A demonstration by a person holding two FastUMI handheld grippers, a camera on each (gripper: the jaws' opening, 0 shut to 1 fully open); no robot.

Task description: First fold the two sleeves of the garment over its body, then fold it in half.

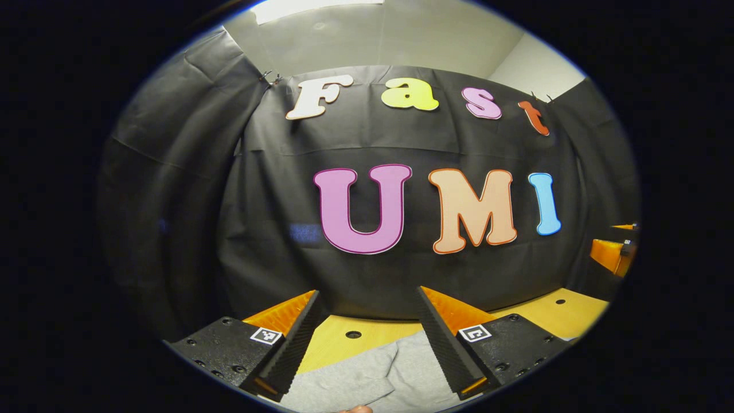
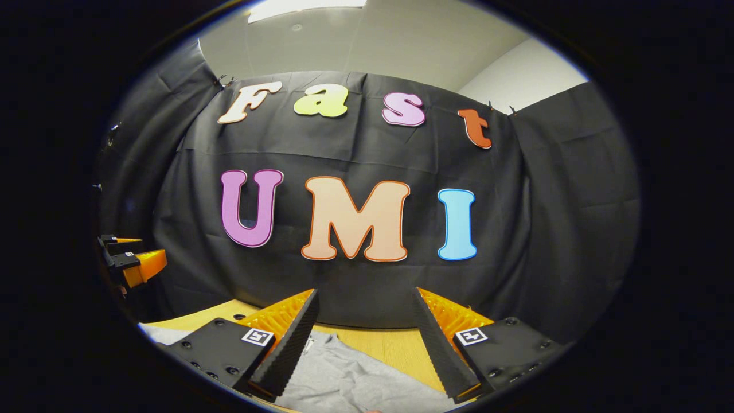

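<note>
Left gripper view: the left claw [image 1: 367, 338] stands wide open and empty above the grey garment [image 1: 373, 381], which lies on the wooden table [image 1: 550, 312]; the right claw [image 1: 619, 249] appears far to the garment's right. Right gripper view: the right claw [image 2: 364, 338] gapes, holding nothing, over the garment [image 2: 355, 381] on the table [image 2: 395, 347]; the left claw [image 2: 135, 261] shows far to the garment's left, spread unclear

The soft grey knit garment [image 1: 367, 378] is a plain heathered light grey, with no print, and looks the same in the right gripper view [image 2: 350, 378]. The flat wooden table [image 1: 550, 315] under it is a warm yellow-tan dotted with small dark round holes. The draped black cloth wall [image 1: 189, 189] is a matte, creased charcoal black. Above it, the smooth painted room wall [image 2: 516, 74] is pale off-white.
</note>
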